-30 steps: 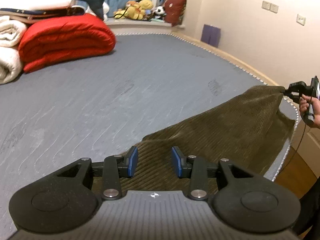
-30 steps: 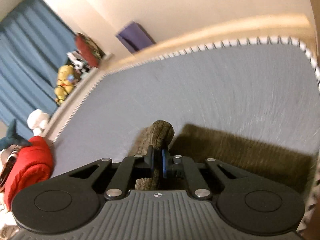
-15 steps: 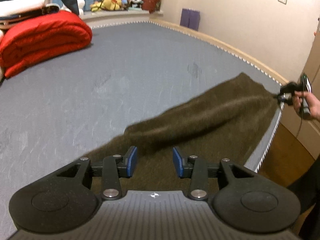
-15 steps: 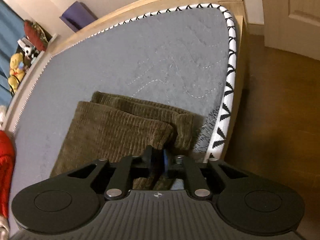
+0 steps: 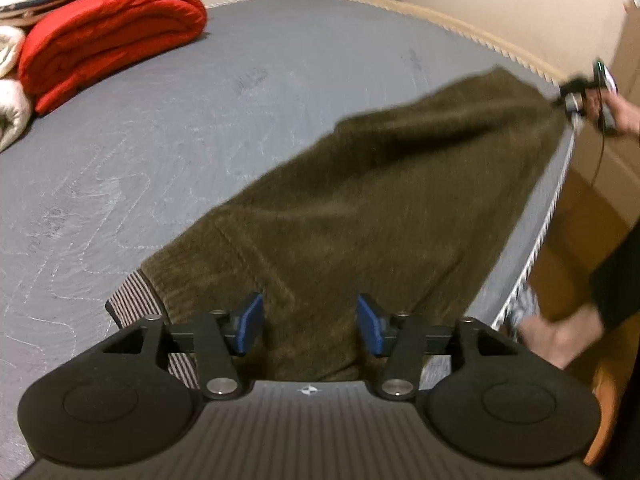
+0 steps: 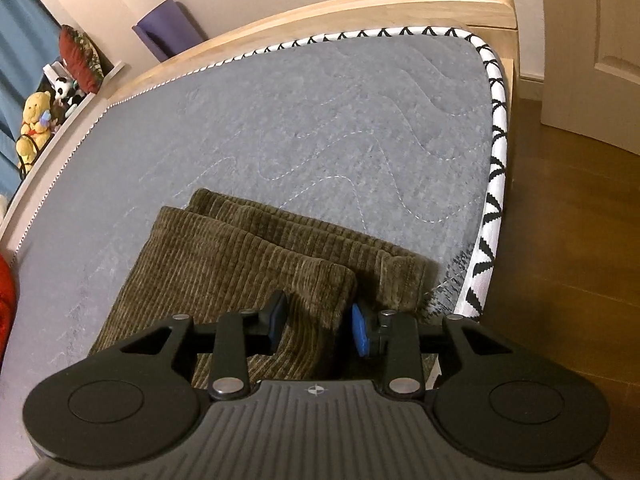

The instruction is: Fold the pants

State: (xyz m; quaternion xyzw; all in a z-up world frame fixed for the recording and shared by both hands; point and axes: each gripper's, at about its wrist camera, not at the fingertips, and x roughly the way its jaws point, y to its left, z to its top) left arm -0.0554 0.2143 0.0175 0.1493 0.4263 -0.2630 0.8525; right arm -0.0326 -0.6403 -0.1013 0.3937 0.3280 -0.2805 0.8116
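Olive corduroy pants (image 5: pixel 380 208) lie stretched along the near edge of the grey mattress (image 5: pixel 200 120). My left gripper (image 5: pixel 310 322) hovers over the waist end, where striped lining (image 5: pixel 134 304) shows. Its jaws are opening, and the fabric lies under them unpressed. In the right wrist view the two leg cuffs (image 6: pixel 248 256) lie stacked near the mattress corner. My right gripper (image 6: pixel 316 326) sits at the upper cuff's corner. Its jaws are opening with that corner between the pads, not clamped. The right gripper (image 5: pixel 562 98) also shows far off in the left wrist view, in a hand.
A folded red quilt (image 5: pixel 108 36) and white bedding (image 5: pixel 10 120) lie at the mattress's far left. Plush toys (image 6: pixel 34 120) line a ledge. The wooden bed frame (image 6: pixel 360 12) meets the floor (image 6: pixel 560 240) on the right, by a door (image 6: pixel 600 40). A person's foot (image 5: pixel 560 336) stands beside the bed.
The right gripper has gone from shut on the cuff to open, and the cuff now rests on the mattress. Both grippers came down. The left jaws spread wider above the waist.
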